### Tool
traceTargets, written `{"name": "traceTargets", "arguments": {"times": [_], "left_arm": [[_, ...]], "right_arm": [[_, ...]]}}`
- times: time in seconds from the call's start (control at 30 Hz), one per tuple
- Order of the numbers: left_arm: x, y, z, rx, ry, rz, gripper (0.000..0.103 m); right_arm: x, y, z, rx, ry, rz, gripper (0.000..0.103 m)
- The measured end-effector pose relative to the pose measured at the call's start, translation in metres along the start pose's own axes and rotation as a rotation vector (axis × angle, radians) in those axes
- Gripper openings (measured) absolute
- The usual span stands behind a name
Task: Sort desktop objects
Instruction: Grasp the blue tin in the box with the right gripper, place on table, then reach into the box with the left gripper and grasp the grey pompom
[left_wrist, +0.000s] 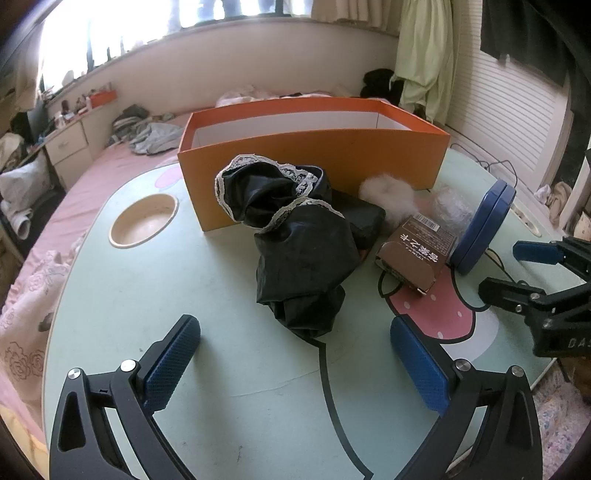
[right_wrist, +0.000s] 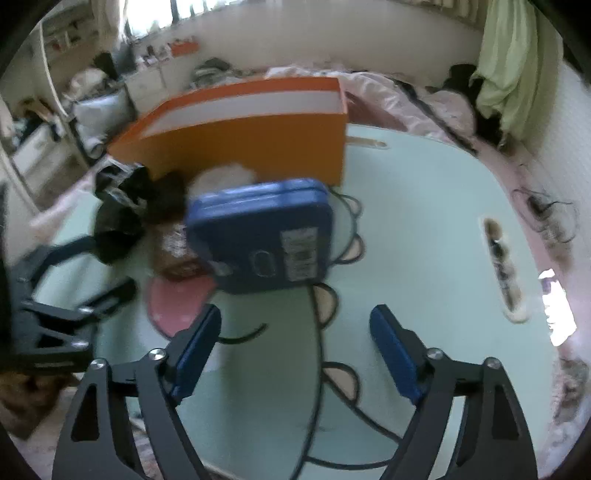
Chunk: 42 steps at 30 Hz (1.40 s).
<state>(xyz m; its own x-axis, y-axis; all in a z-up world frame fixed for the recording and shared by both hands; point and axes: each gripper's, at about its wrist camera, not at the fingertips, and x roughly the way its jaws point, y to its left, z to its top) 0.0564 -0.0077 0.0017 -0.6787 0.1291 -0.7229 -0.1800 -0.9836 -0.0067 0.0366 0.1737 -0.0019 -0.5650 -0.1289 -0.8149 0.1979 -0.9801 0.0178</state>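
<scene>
An open orange box stands at the back of a pale green table. In front of it lie a black lace-trimmed cloth, a white fluffy ball, a brown carton and a blue case standing on edge. My left gripper is open and empty just short of the cloth. My right gripper is open and empty, facing the blue case; it also shows in the left wrist view. The orange box is behind the case.
A round cup recess is sunk in the table at left. A crumpled clear wrapper lies behind the carton. A slot handle cuts the table's right side. A pink bed surrounds the table.
</scene>
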Motion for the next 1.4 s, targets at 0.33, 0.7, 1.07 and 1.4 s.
{"name": "traceTargets", "arguments": {"times": [0.33,0.7,1.07,1.4], "left_arm": [[0.004,0.0,0.009,0.025,0.072,-0.016,0.103],[-0.052,-0.01,0.088,0.058,-0.028,-0.232,0.103],[0.065,-0.028,0.183,-0.144,0.365,-0.433,0.067],[0.126,-0.053,0.172,-0.221,0.5,-0.414,0.043]], "right_arm": [[0.004,-0.001,-0.003,-0.021,0.022,-0.008,0.103],[0.009,-0.001,0.0,-0.027,0.016,0.001,0.103],[0.009,-0.001,-0.001,-0.027,0.005,0.005,0.103],[0.01,-0.005,-0.001,-0.026,-0.006,0.007,0.103]]}}
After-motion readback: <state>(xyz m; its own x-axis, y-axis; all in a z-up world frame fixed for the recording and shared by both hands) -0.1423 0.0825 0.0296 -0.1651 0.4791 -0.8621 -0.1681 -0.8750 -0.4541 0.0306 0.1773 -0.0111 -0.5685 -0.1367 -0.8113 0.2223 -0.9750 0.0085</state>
